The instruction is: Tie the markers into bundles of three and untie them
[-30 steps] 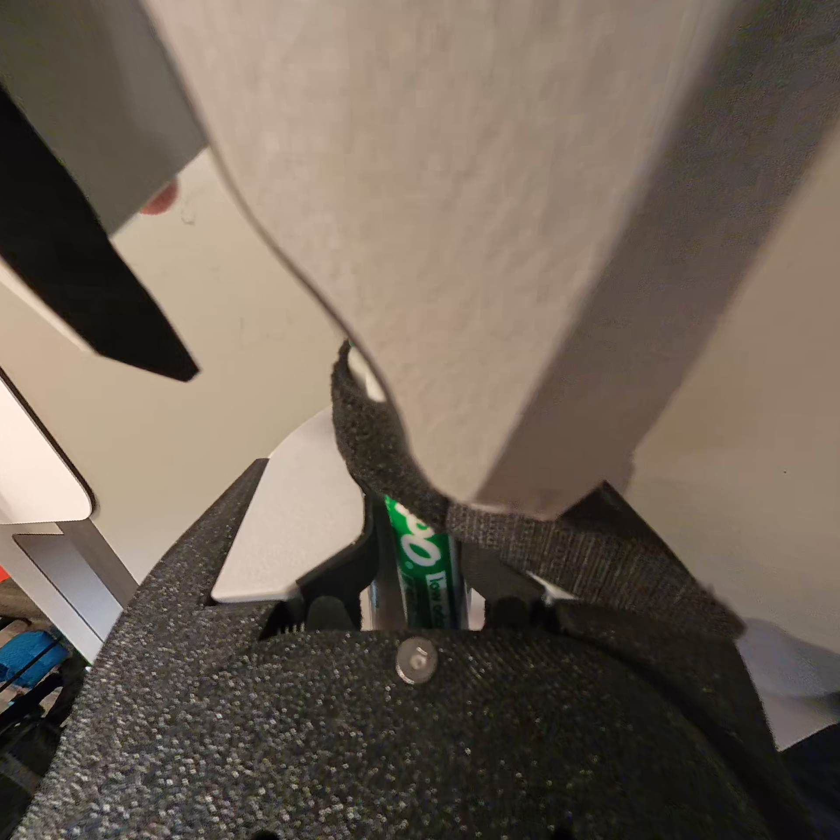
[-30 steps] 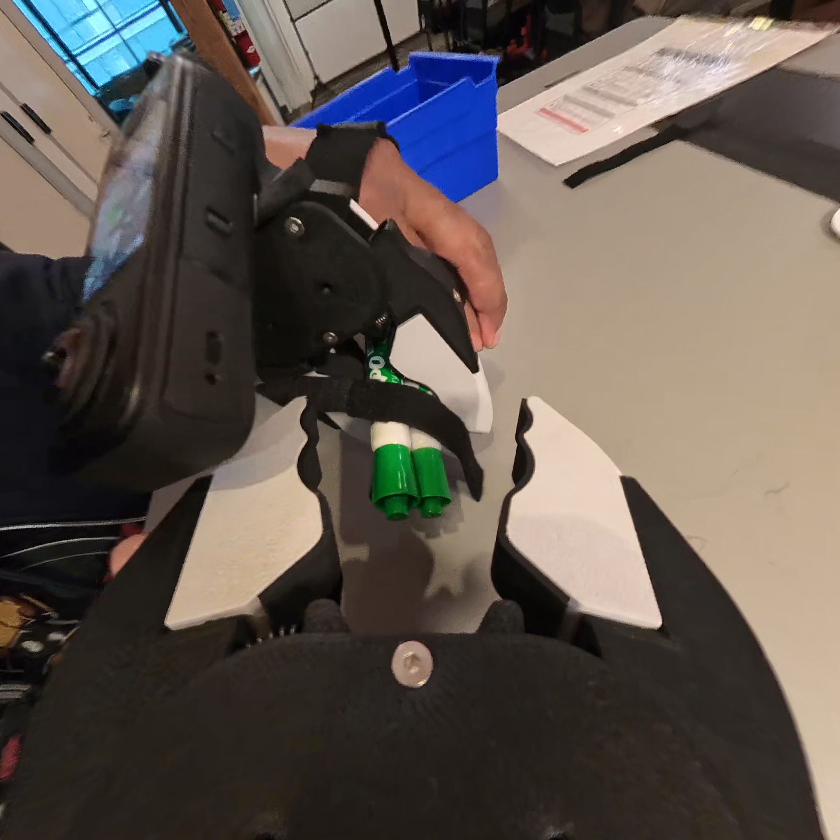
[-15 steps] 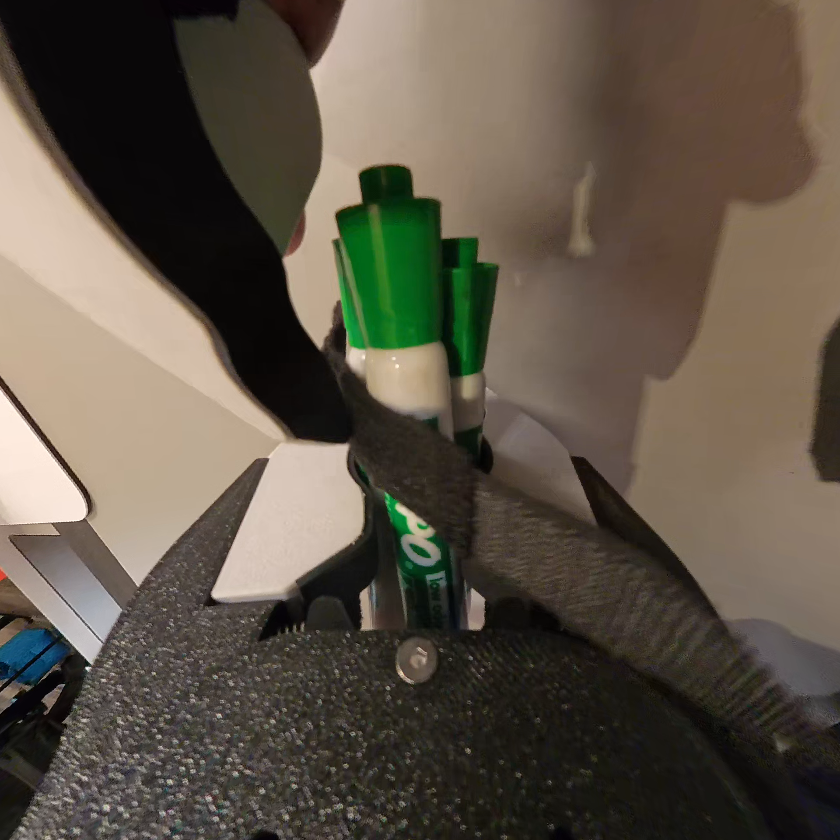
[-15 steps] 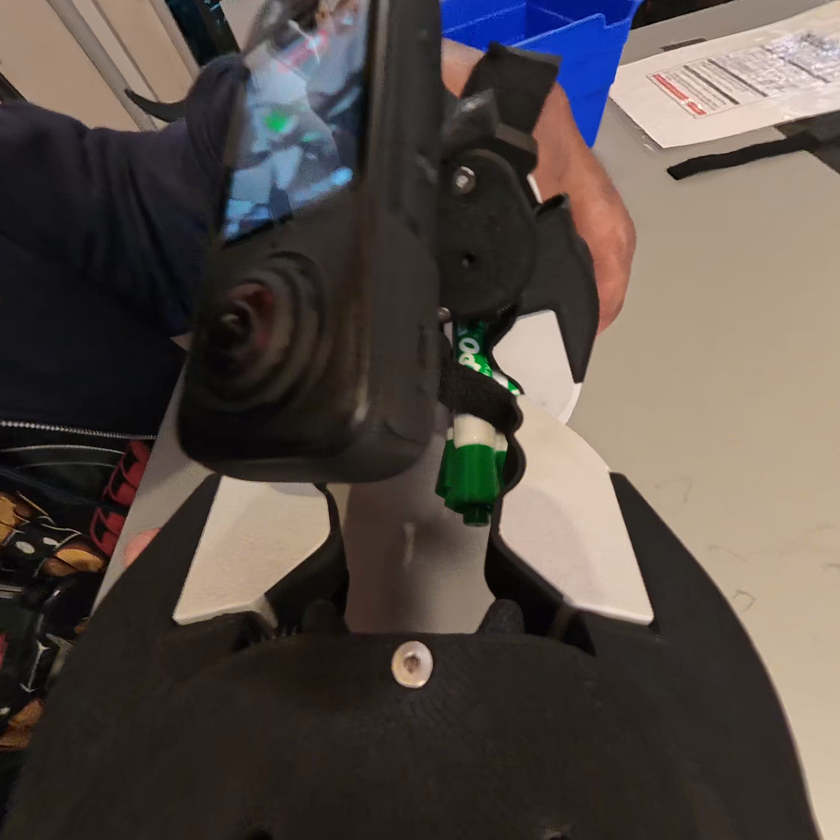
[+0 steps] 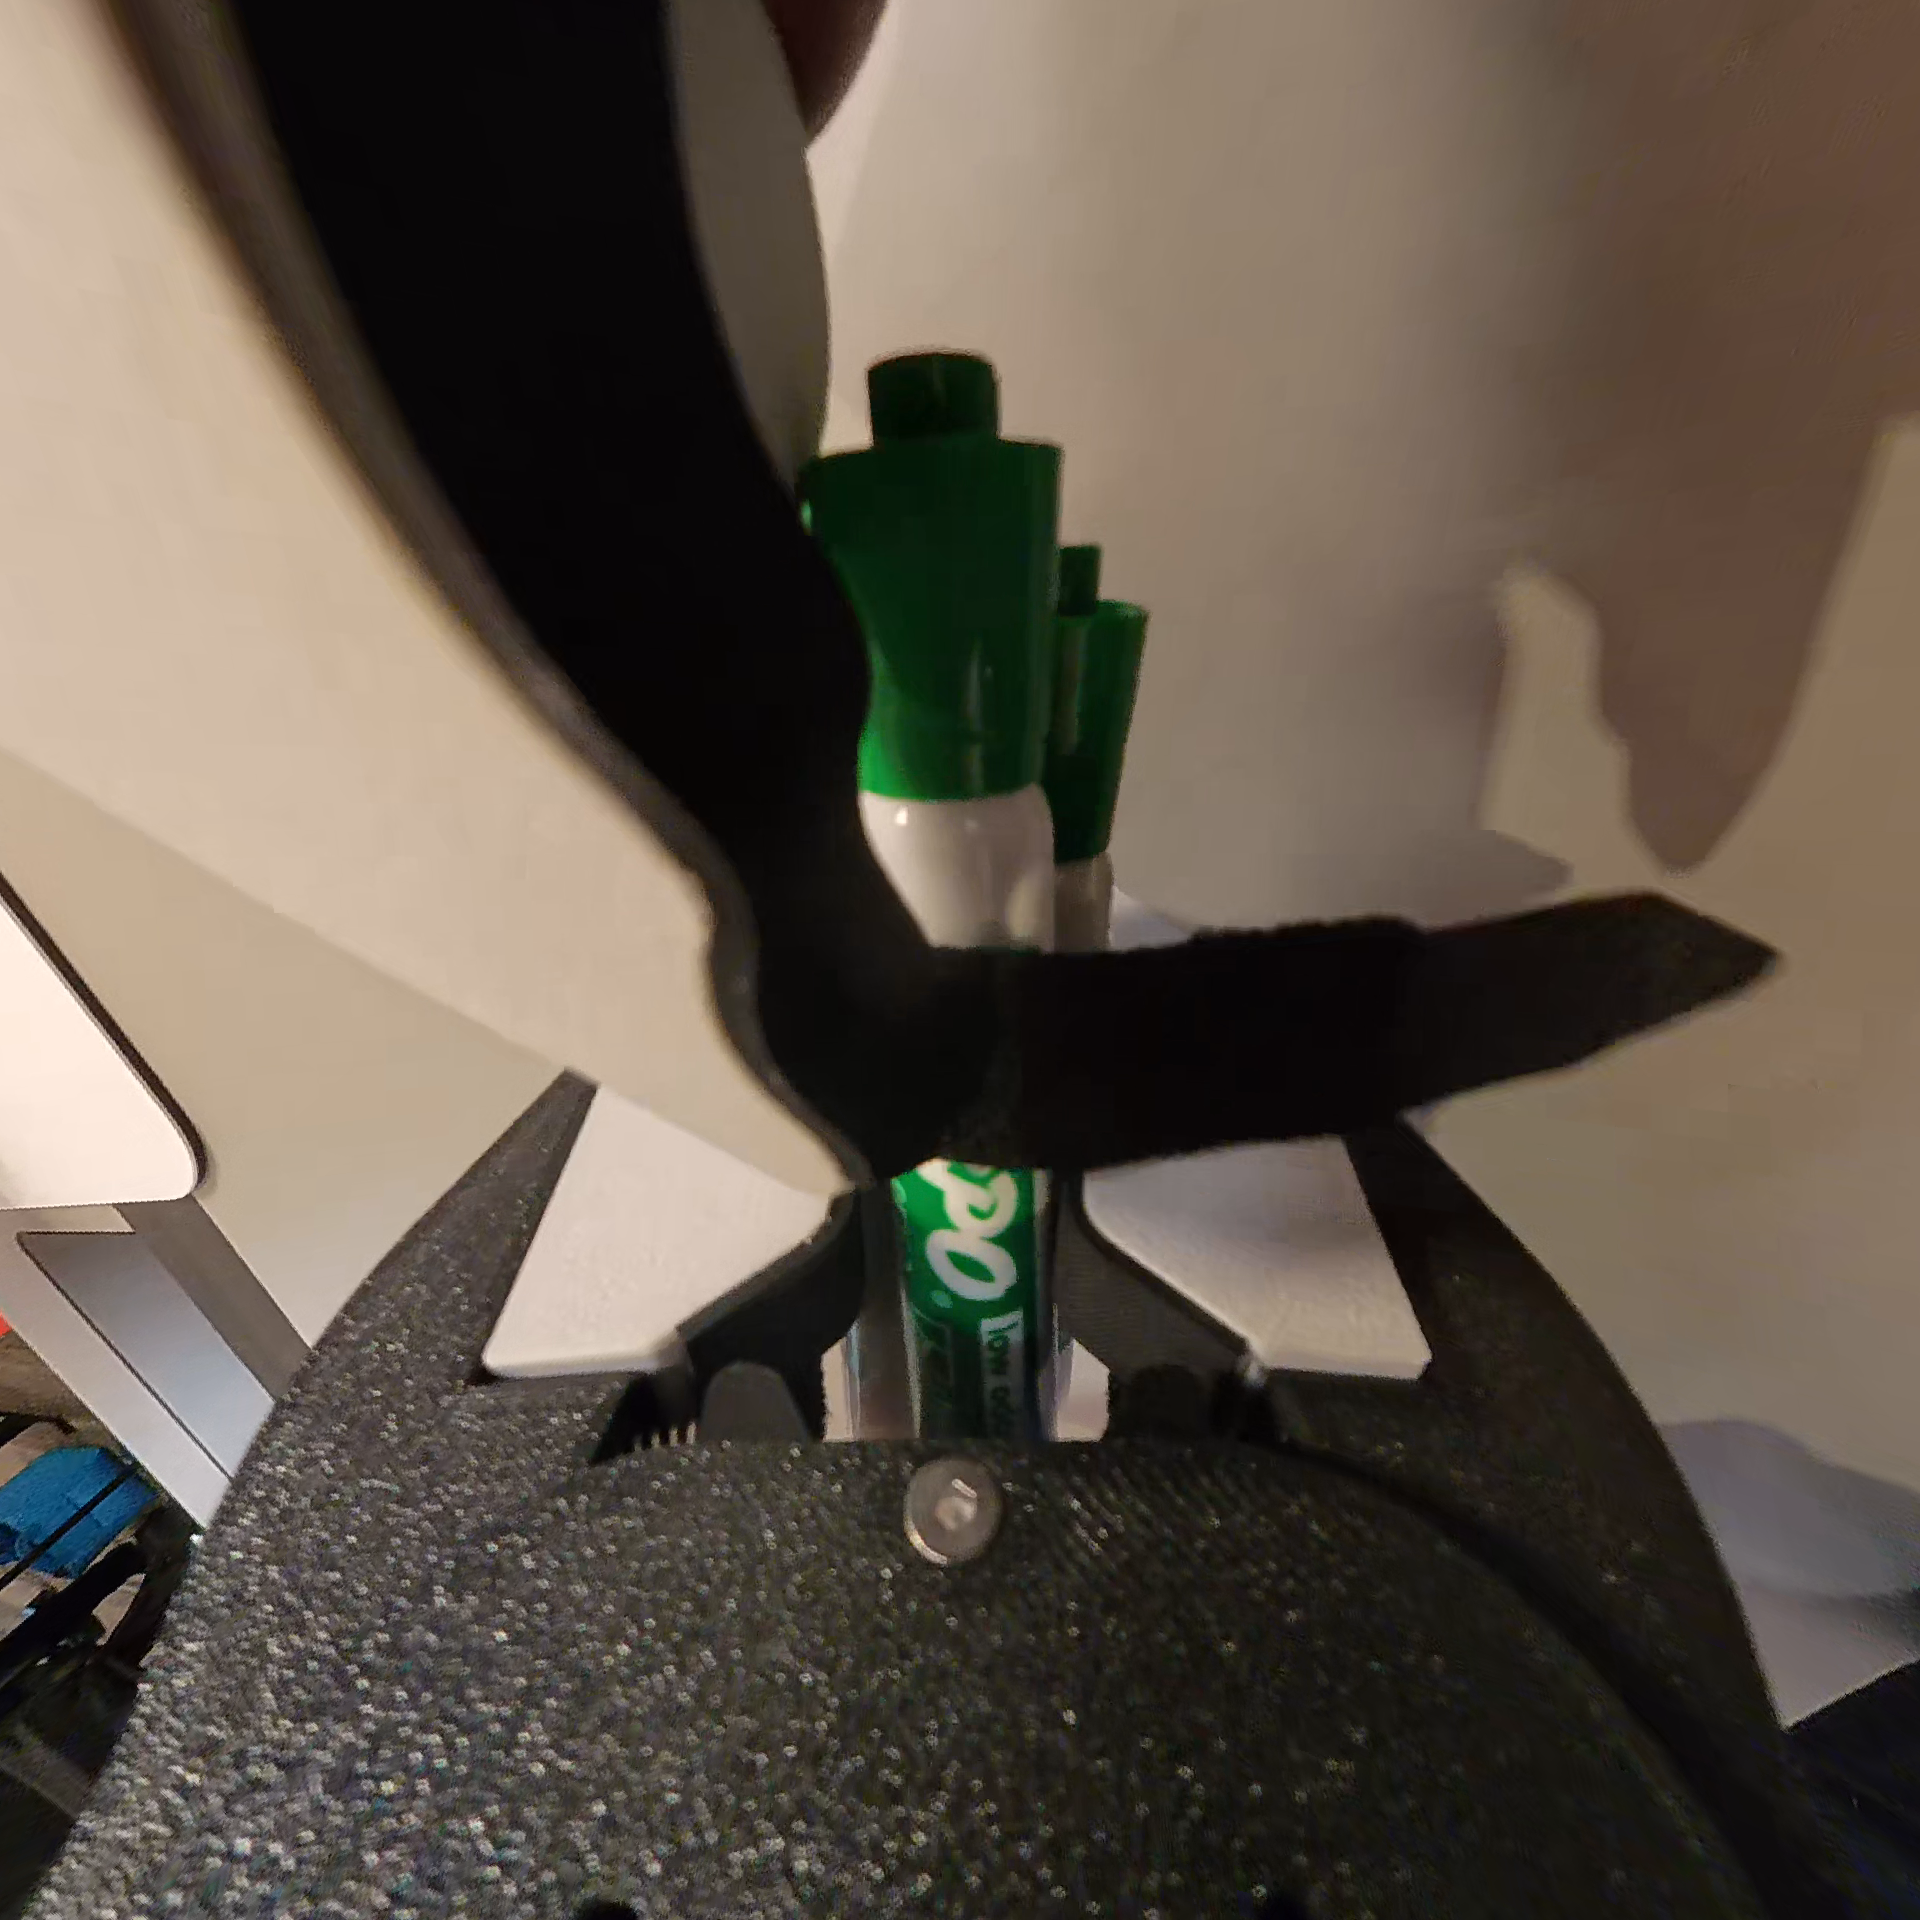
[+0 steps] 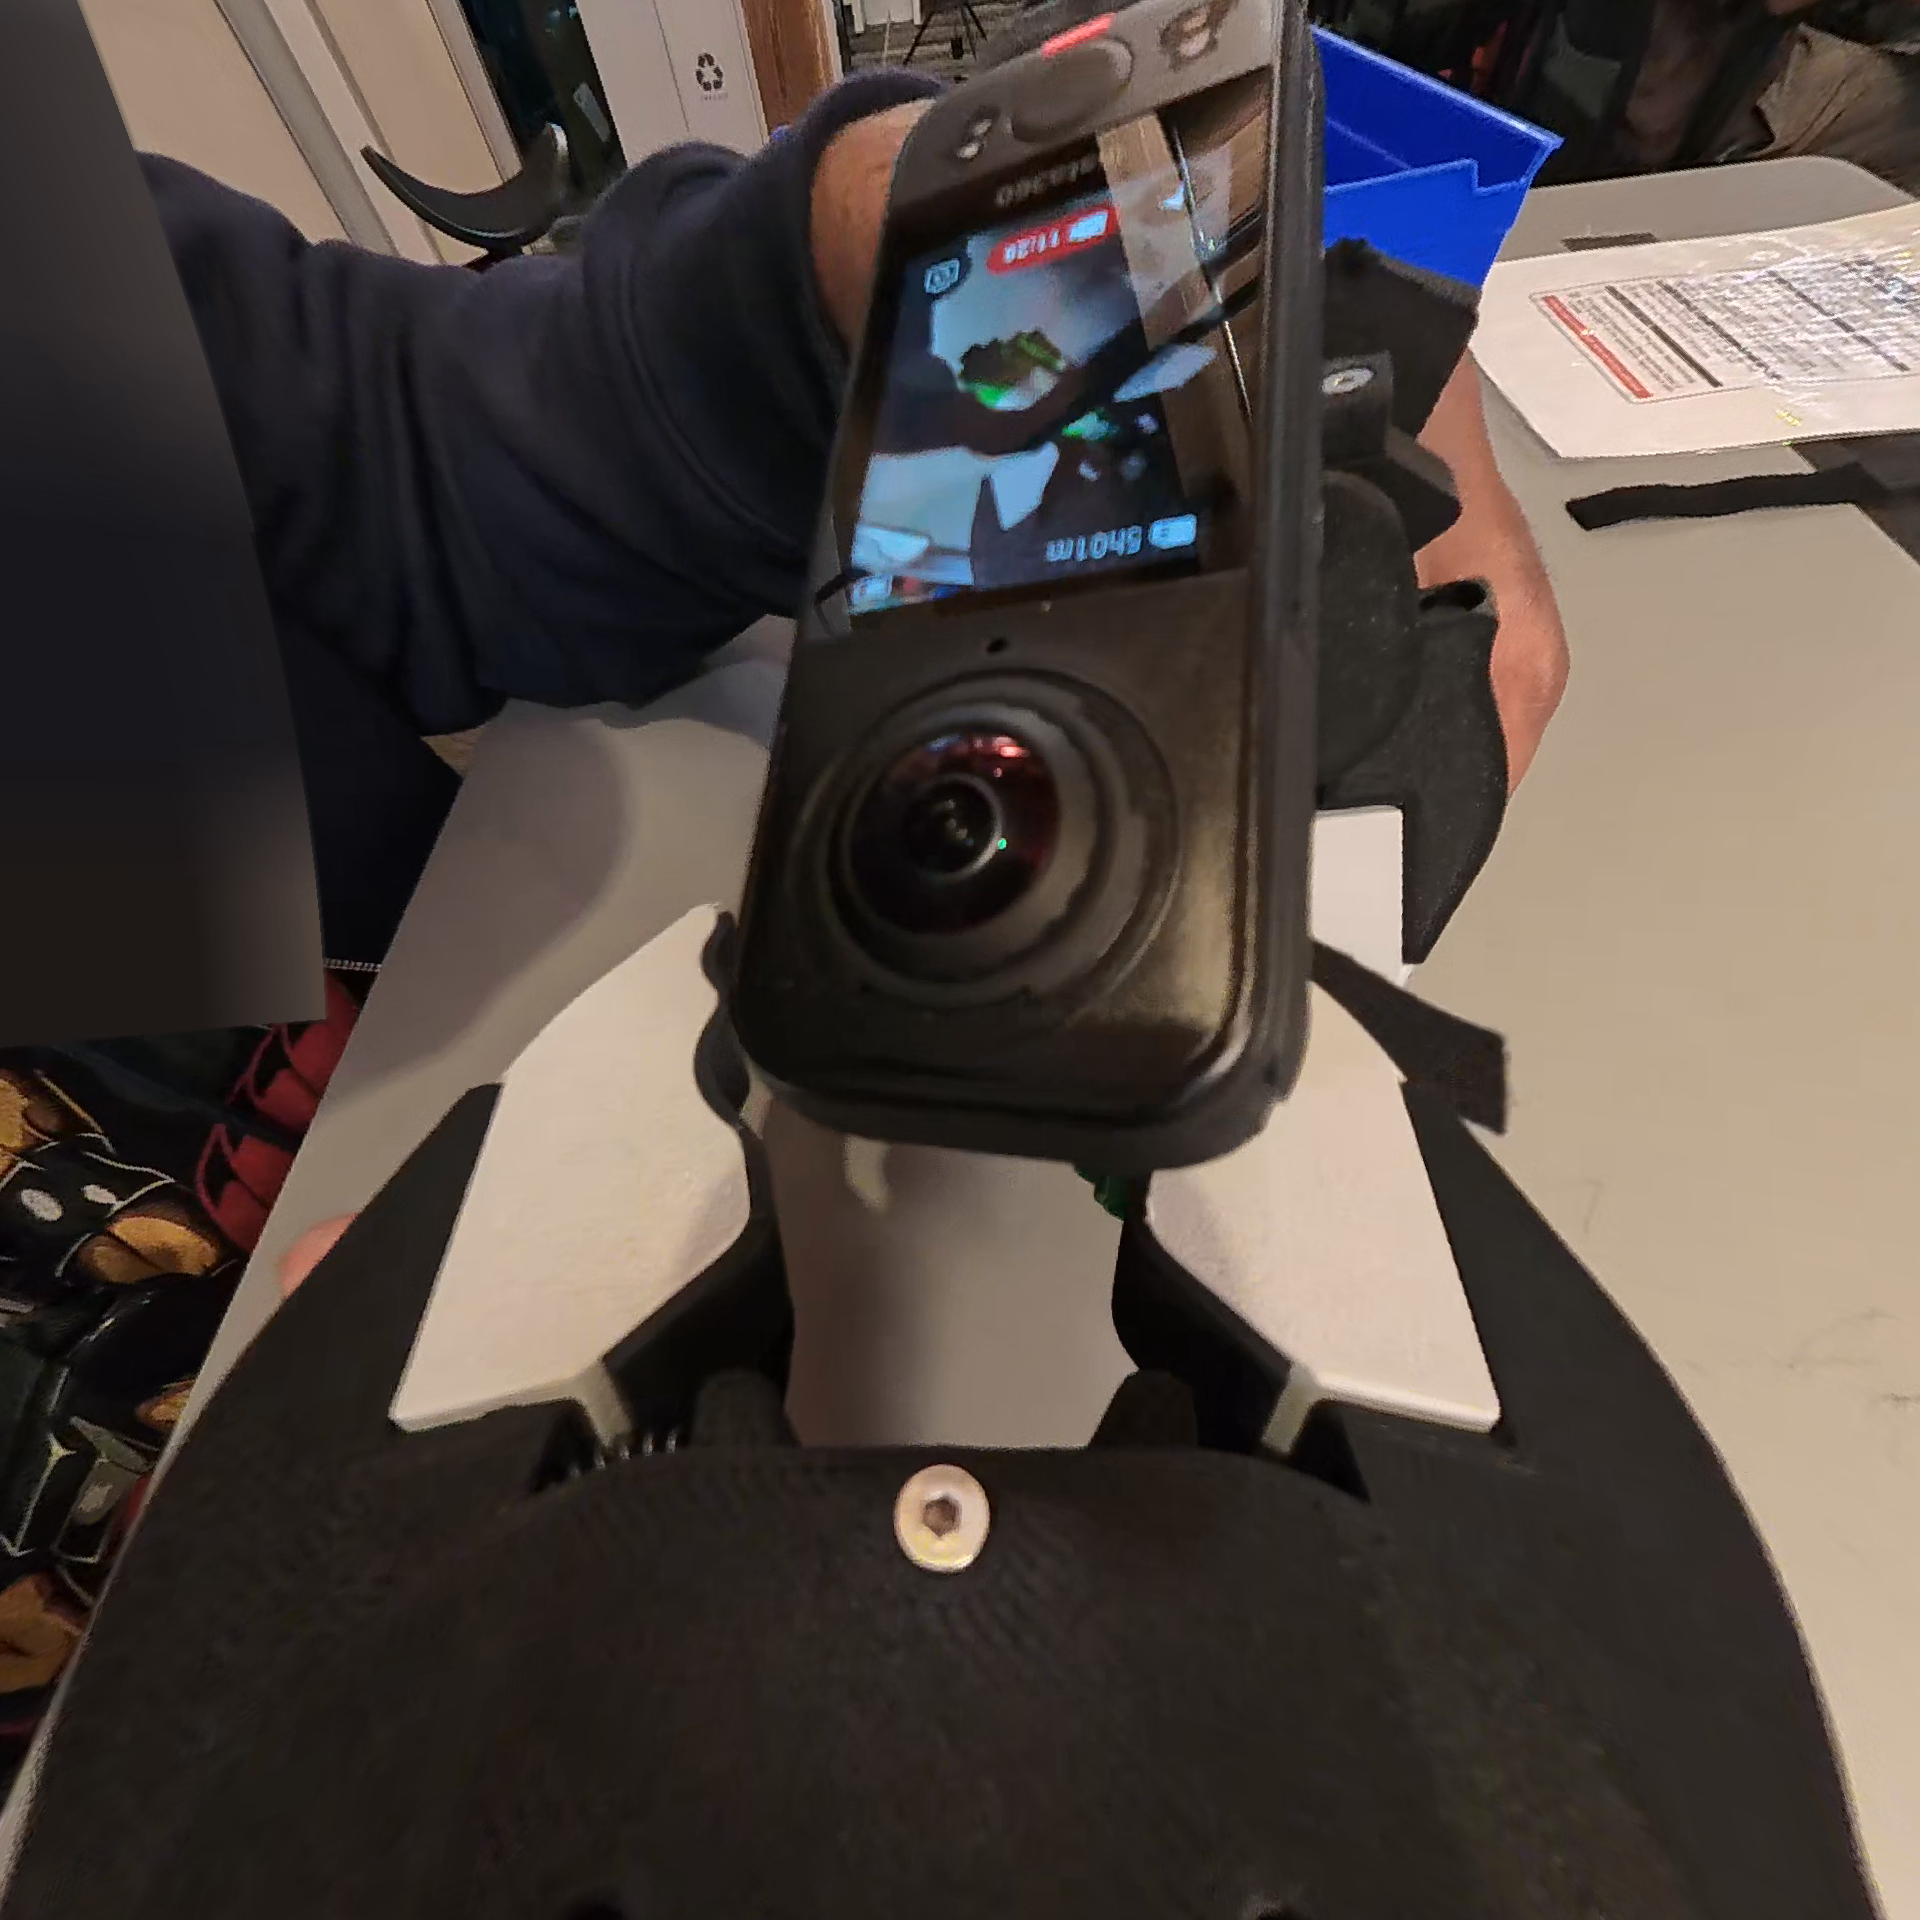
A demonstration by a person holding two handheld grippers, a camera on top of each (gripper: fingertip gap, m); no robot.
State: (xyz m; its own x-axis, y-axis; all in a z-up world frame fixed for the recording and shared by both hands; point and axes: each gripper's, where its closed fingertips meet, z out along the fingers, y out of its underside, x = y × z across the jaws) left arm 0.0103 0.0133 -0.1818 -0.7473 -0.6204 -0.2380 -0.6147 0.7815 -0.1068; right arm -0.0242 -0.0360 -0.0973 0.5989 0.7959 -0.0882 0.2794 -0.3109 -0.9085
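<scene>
My left gripper (image 5: 977, 1122) is shut on a bundle of green-capped white markers (image 5: 956, 665) that points away from the camera. A black strap (image 5: 1247, 1018) wraps the bundle just ahead of my fingers, and its free end sticks out to the right. One finger of my right gripper (image 5: 436, 790) lies against the left side of the bundle, at the strap. In the right wrist view my right gripper (image 6: 1029, 966) is open. The left gripper's camera body (image 6: 1039, 727) stands between its fingers and hides the bundle, apart from a sliver of green cap (image 6: 1112, 1195) and the strap tail (image 6: 1423, 1039).
The grey table (image 6: 1714, 935) carries a second black strap (image 6: 1745, 494), a laminated sheet (image 6: 1714, 343) and a blue bin (image 6: 1423, 166) at the back right. A person's dark sleeve (image 6: 520, 416) and hand (image 6: 1507, 623) hold the left gripper.
The left gripper, still holding the bundle, has swung in front of the right wrist camera. The right gripper's finger now lies beside the markers, and the strap's free end has swung out to the right.
</scene>
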